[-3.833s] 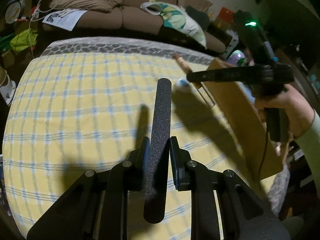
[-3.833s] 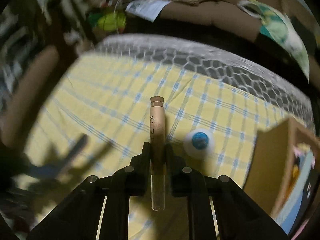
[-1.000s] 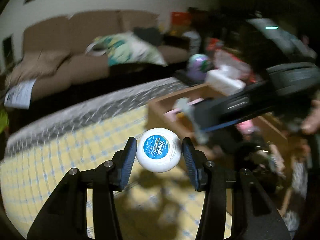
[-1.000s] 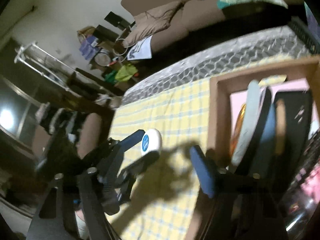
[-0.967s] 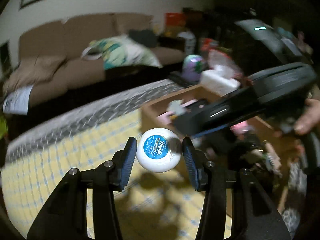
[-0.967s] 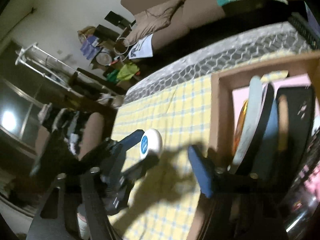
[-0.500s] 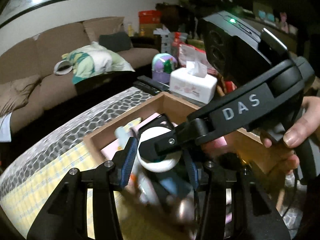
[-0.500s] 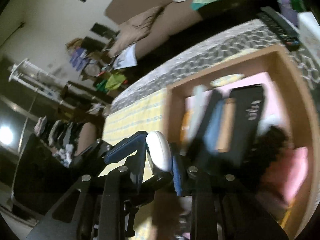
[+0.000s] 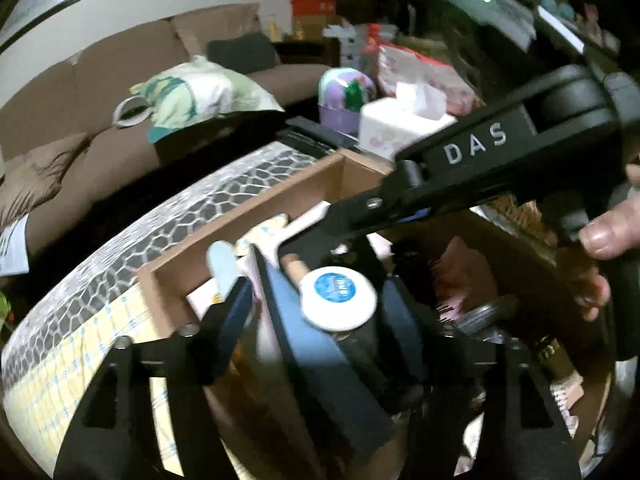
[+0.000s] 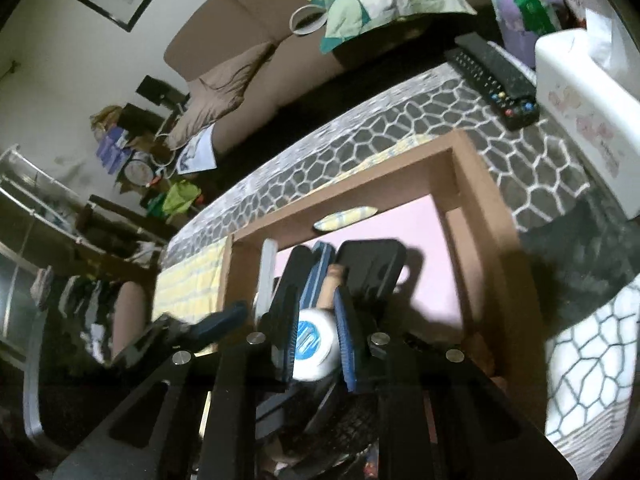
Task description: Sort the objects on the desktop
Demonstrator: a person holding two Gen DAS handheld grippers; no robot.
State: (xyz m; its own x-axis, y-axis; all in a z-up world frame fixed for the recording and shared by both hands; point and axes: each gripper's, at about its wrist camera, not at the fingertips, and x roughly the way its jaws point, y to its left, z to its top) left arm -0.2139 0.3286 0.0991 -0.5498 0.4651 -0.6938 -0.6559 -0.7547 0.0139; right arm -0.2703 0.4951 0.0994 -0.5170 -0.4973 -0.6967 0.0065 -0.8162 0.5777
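Over one wooden box, right gripper jaws pinch one floss case

A table under yellow checked and grey honeycomb cloths bears a wooden box, remote and tissue box.

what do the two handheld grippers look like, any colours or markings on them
Both are matte black plastic with silver screws at the joints and blue pads on the fingers. The right gripper has white letters DAS on its side and a green light on top. The left gripper shows no markings.
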